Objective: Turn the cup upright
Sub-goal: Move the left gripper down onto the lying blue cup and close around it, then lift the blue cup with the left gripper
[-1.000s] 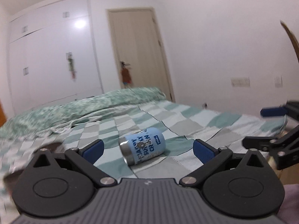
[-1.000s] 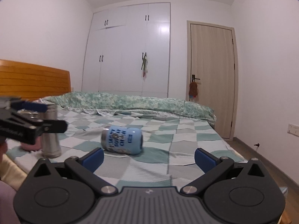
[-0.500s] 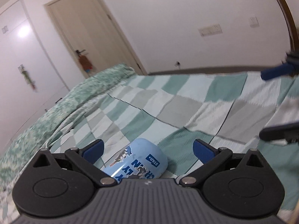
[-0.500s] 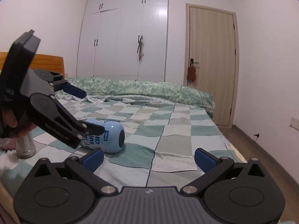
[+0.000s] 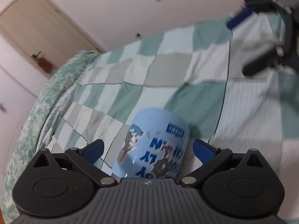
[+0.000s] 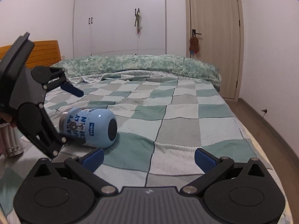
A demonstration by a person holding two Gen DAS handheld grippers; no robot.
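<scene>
Cup [image 5: 155, 145] lies sideways on the bed [image 6: 186, 112]; the left gripper [image 5: 147, 149] has advanced, open jaws now straddling it, ready to close. Right gripper [image 6: 148, 156] waits open.

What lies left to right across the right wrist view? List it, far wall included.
Steel flask → left gripper → blue cup on its side → white wardrobe → plush toy on the door handle → wooden door.

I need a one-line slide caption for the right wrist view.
Open left gripper straddles the blue cup lying on the bed.
</scene>
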